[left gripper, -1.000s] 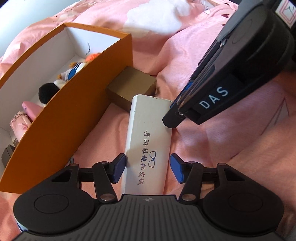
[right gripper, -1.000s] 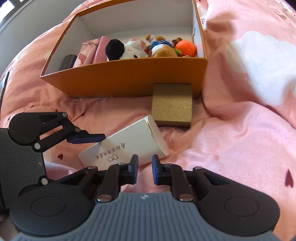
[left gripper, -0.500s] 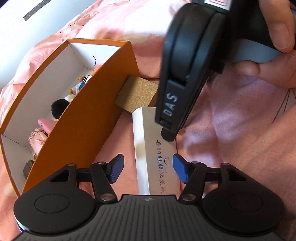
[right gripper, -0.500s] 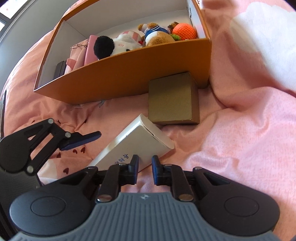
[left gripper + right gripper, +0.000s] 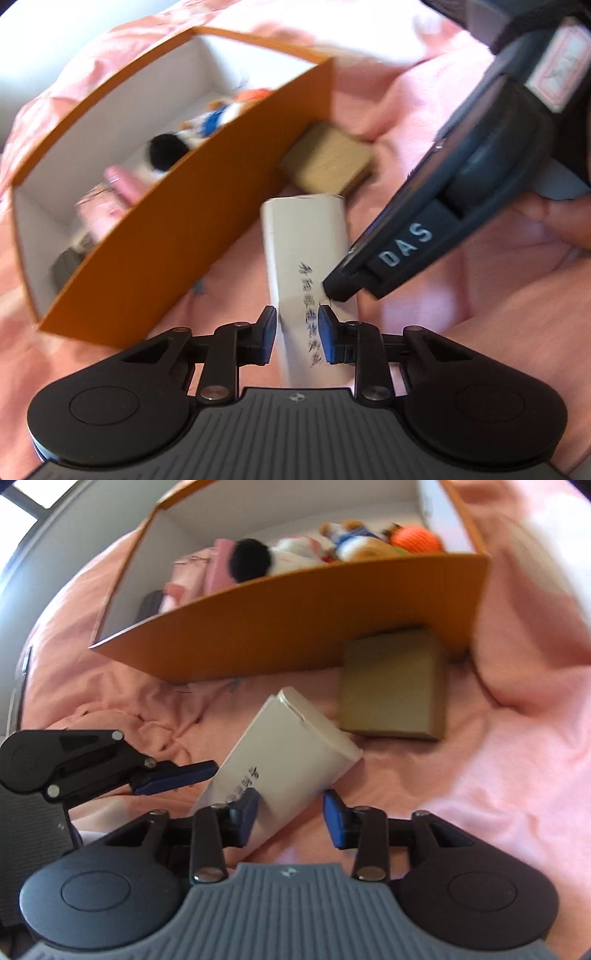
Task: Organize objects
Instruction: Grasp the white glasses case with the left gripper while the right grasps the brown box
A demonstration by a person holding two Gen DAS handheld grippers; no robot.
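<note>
My left claw point(image 5: 297, 334) has just been closing and pinches the white case point(image 5: 308, 254), which lies on the bed point(image 5: 517, 775) beside the orange box point(image 5: 295, 627). My right claw point(image 5: 291, 819), just opening, stands spread astride its edge.

Right gripper point(image 5: 291, 821): bottom centre, jaws just been opening, parted around white box's corner
White box point(image 5: 284, 760): centre, tilted on pink bedding point(image 5: 517, 775)
Left gripper point(image 5: 177, 775): left edge
Orange box point(image 5: 295, 627): top, holding toys
</note>
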